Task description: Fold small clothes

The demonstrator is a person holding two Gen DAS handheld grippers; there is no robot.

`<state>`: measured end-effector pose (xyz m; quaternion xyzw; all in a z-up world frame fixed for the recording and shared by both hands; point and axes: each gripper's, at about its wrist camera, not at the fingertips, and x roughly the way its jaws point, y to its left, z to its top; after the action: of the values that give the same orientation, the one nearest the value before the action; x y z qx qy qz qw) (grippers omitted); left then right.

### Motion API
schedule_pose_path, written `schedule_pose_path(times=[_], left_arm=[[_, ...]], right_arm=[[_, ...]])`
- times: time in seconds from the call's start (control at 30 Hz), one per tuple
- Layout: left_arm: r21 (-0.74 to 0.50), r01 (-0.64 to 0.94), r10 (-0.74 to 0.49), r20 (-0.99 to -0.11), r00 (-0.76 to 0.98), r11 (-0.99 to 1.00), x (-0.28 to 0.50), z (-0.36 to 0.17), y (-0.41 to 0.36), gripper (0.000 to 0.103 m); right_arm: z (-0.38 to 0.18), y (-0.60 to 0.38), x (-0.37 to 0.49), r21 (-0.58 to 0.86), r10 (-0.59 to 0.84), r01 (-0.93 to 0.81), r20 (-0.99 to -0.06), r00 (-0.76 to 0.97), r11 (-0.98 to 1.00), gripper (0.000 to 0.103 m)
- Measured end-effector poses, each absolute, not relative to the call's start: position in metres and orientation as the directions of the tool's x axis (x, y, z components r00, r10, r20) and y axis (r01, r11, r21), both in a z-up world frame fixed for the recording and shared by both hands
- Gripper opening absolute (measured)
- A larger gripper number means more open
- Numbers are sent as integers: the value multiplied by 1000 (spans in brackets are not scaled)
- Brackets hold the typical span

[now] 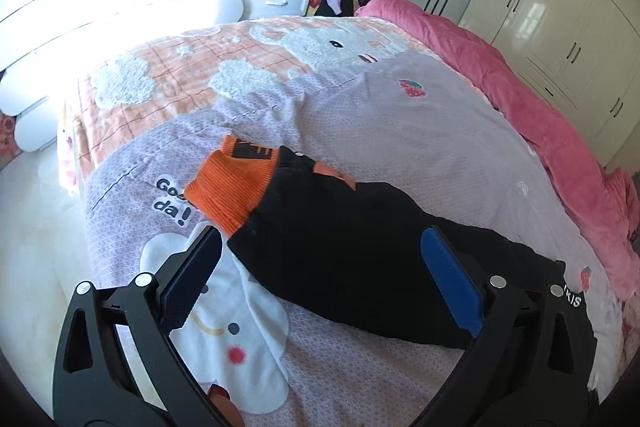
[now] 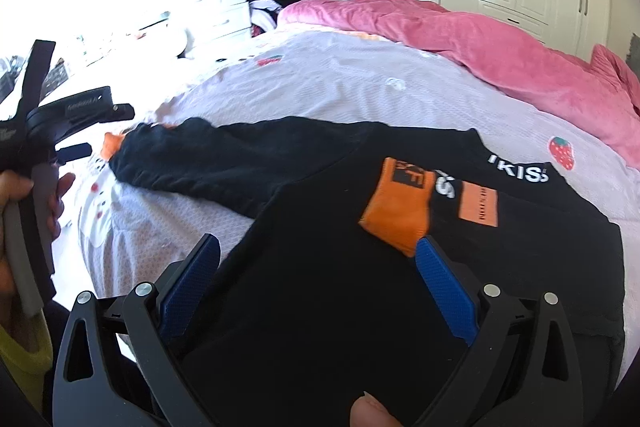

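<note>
Sweater (image 2: 320,267) spread on bed (image 2: 360,83); both tongs, left (image 1: 320,267) and right (image 2: 318,267), gape wide, empty. Risk: the right sleeve (image 2: 400,211), already folded in, slides off if the body gets dragged.

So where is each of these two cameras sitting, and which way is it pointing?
Left wrist: rides on the left tongs, open, looking along them over the outstretched sleeve's orange cuff on the bed.
Right wrist: rides on the right tongs, open above the black top, its other cuff folded onto the chest; a thumb shows below, a hand holding the left tongs at left.
Shared: the top, pink blanket, wardrobe.
</note>
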<state>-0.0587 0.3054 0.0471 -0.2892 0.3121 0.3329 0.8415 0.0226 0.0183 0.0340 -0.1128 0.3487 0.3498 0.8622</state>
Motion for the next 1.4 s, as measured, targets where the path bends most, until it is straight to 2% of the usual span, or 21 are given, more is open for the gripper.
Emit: schedule_pose_path(times=[0.23,0.4,0.47,0.53,0.57,0.63,0.73,0.87,1.03,1.23,1.4], left_arm=[[-341,-793,360,-752,552,504,-70,27,333,93],[-421,-797,280,-778,563,432,-67,4,348,92],[-451,-794,273,-770,577,407,-65,1,351,79],[-454,-797,283,-766,578,398,-60,0,353,56],[-443,-804,293,-769,568,397,-57,0,354,52],[-445,-809,313,-762,567,383,-57,1,355,26],[-484,-780,316,-725,611,397,-59,9,353,13],[-514,-726,344,-651,677,456,-62,36,337,12],[-536,-598,283,-557,781,595,-50,72,295,11],[-523,-464,173,-510,842,715,-20,94,237,11],[-492,-380,98,-506,857,783,3,99,196,11]], right_arm=[[32,33,12,46,546,-718,-683,485,695,98],[31,34,10,50,547,-718,-685,482,695,98],[29,32,11,57,546,-714,-688,479,698,98],[28,29,13,56,537,-705,-692,483,707,98],[27,28,14,56,534,-702,-693,484,710,98],[27,23,16,58,527,-691,-693,492,721,98],[29,15,21,72,525,-673,-688,501,736,98],[30,4,28,86,518,-650,-686,511,755,98],[33,-23,40,96,485,-592,-685,544,800,98],[37,-72,67,157,432,-462,-689,582,873,98],[37,-110,83,202,398,-368,-690,605,908,98]])
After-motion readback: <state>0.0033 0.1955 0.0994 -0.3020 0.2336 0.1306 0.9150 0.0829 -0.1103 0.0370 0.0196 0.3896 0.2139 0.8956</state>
